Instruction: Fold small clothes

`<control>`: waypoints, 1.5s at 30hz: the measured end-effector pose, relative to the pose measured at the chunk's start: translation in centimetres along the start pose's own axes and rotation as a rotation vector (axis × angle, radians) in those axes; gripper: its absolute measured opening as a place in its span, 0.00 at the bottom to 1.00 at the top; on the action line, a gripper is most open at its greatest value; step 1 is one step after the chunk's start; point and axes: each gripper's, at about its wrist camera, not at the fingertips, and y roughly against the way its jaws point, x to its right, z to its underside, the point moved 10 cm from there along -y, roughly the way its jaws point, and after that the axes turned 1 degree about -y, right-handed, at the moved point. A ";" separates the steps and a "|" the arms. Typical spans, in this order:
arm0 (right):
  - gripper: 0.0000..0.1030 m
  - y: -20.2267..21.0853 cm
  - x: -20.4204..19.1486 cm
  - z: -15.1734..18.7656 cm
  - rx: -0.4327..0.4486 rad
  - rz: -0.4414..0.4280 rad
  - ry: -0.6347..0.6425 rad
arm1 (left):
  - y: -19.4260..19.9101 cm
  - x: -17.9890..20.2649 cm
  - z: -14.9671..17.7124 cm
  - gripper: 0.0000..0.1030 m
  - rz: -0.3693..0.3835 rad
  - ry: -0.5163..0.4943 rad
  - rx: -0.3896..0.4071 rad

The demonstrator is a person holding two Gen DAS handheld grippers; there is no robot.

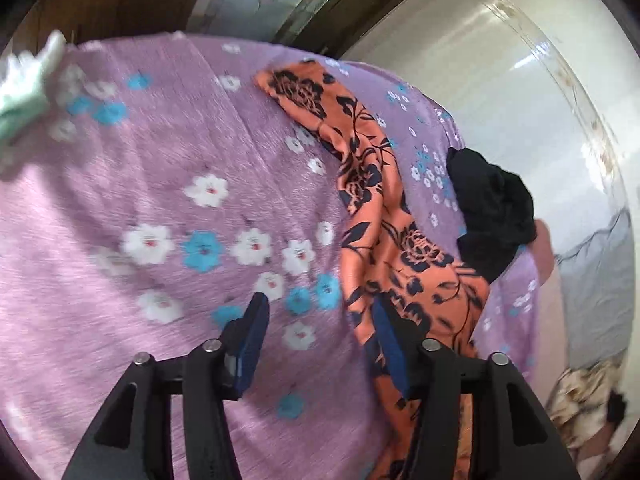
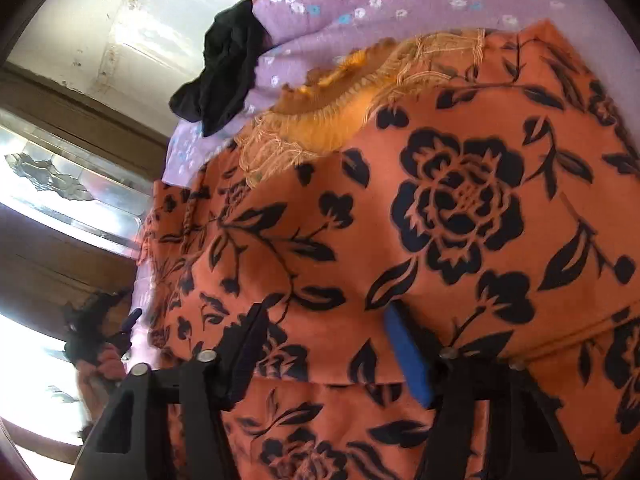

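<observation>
1. Progress: your orange floral garment (image 1: 376, 184) lies in a long, loose, rumpled strip on the purple flowered bedsheet (image 1: 160, 200); no neat fold visible yet, so judged early/mid-fold. A black garment (image 1: 492, 208) sits bunched at the bed edge, unfolded; a pale green item (image 1: 24, 96) at far left is too blurred to judge.
2. Left gripper (image 1: 320, 340): jaws about half open, nothing between them; blue pads bare, right-hand pad just above the orange cloth's edge.
3. Right gripper (image 2: 324, 344): jaws roughly half open over the orange cloth; no pinch seen, contact w/ cloth can't be told.
4. Materials: orange cloth thin, smooth, slightly glossy, black rose print; its gathered yellow trim (image 2: 360, 92) is frayed w/ loose threads. Sheet is matte woven. Black piece is soft, limp, crumpled.
5. Left to do: flatten, fold orange piece; then black one.
</observation>
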 end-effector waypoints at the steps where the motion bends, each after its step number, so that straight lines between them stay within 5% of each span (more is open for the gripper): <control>1: 0.63 0.0 0.1 0.0 -0.010 -0.009 -0.011 | -0.8 0.3 -0.5 0.58 0.004 0.013 0.002; 5: 0.63 0.0 1.0 -0.3 -0.011 -0.084 -0.073 | -2.7 1.9 -2.5 0.58 -0.013 -0.035 0.035; 10: 0.63 -0.2 0.7 -0.1 -0.015 -0.081 -0.057 | -5.5 3.2 -4.4 0.69 -0.038 -0.067 0.058; 14: 0.64 -0.4 0.5 -0.2 -0.018 -0.072 -0.041 | -7.1 4.8 -4.6 0.68 -0.103 -0.210 0.063; 17: 0.64 -0.4 0.5 -0.3 -0.020 -0.081 -0.044 | -8.7 6.1 -3.2 0.09 -0.100 -0.301 -0.008; 21: 0.64 -0.3 0.6 -0.2 -0.021 -0.092 -0.048 | -7.3 7.5 -3.5 0.08 -0.103 -0.352 0.066; 26: 0.64 0.1 0.9 -0.2 -0.023 -0.097 -0.056 | -0.7 14.0 -2.2 0.07 0.020 -0.495 0.174; 29: 0.64 0.2 1.0 -0.2 -0.029 -0.100 -0.067 | 3.7 20.0 3.1 0.07 0.137 -0.675 0.191; 34: 0.63 1.7 2.0 -0.6 -0.012 -0.127 -0.138 | 5.8 26.2 20.5 0.09 0.250 -1.094 0.046; 38: 0.64 4.9 4.9 -2.4 0.102 -0.085 -0.200 | 4.6 23.0 34.0 0.50 0.197 -1.396 -0.145; 41: 0.70 7.4 6.5 -3.7 0.201 -0.040 -0.217 | 4.6 20.5 35.6 0.51 0.087 -1.493 -0.105; 45: 0.71 8.8 6.1 -4.2 0.231 -0.084 -0.209 | 5.9 19.5 30.1 0.63 0.054 -1.355 -0.034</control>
